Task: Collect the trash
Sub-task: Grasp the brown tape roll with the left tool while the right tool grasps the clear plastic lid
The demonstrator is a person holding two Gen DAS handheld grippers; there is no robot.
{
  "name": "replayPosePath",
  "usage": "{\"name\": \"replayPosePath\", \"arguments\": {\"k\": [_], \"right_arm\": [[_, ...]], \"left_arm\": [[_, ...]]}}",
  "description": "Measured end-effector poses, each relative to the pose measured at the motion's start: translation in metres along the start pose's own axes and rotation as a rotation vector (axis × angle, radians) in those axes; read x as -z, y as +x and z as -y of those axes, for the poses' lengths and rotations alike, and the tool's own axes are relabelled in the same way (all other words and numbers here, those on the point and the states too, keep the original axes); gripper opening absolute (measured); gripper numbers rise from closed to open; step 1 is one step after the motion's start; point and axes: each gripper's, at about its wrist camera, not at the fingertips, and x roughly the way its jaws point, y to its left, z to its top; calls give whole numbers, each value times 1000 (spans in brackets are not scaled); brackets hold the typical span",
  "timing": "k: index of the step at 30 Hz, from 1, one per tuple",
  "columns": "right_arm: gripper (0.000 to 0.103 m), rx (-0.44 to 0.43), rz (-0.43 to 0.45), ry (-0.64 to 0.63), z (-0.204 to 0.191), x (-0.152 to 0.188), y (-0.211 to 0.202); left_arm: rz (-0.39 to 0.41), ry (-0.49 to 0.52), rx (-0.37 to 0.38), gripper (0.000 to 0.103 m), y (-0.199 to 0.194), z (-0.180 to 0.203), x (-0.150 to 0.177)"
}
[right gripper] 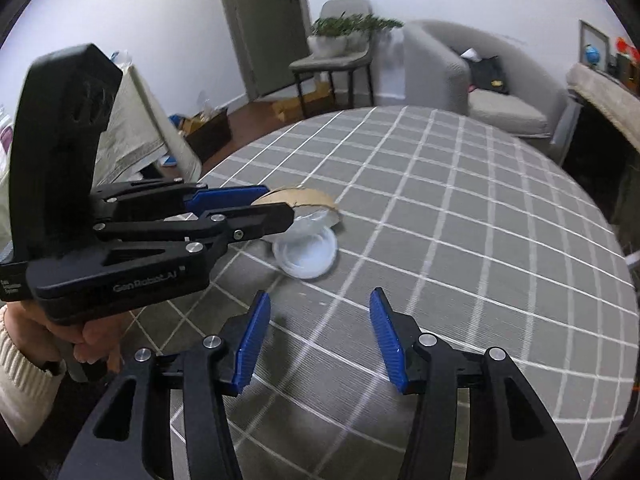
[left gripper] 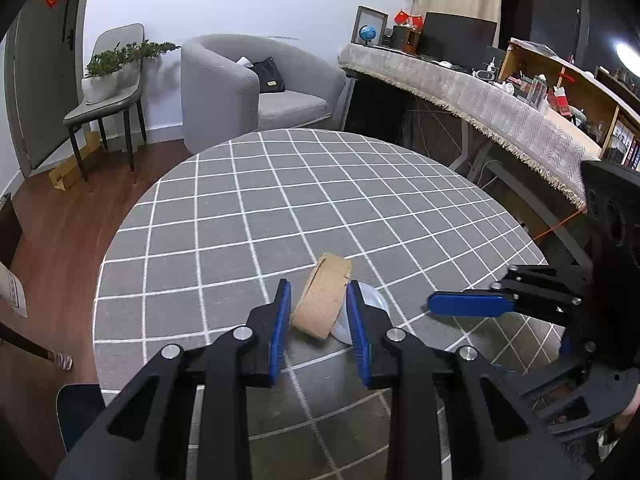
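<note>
- Checked grey surface [left gripper: 224, 216], armchair [left gripper: 256, 88] behind.
- L gripper [left gripper: 319, 312]: fingers [left gripper: 282, 316] clamped on cardboard ring [left gripper: 324, 300], which sits at the near edge w/ plastic lid [right gripper: 306, 252] touching it.
- R gripper [right gripper: 316, 340]: fingers spread, nothing between.

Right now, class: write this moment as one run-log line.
left gripper: fingers around cardboard tape core | right gripper: open, empty | clear plastic lid: on checked tablecloth, beside core

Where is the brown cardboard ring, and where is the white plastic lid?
cardboard ring [left gripper: 320, 300], left wrist view, on its outer brown band.
plastic lid [right gripper: 306, 254], right wrist view, on its flat white middle.
</note>
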Motion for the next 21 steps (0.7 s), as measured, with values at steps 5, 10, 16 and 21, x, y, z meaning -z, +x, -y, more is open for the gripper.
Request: {"name": "replayPosePath", "arguments": {"k": [5, 10, 16, 21], "right_arm": [[52, -9, -19, -24, -6, -13, 12], [52, 9, -23, -47, -11, -22, 19], [44, 98, -34, -93, -23, -23, 29], [40, 130, -23, -84, -28, -30, 31]], "left_arm": [[0, -40, 13, 30, -6, -14, 3], [4, -52, -8, 30, -17, -27, 8], [22, -81, -46, 30, -36, -47, 13], [43, -83, -76, 28, -53, -61, 18]]}}
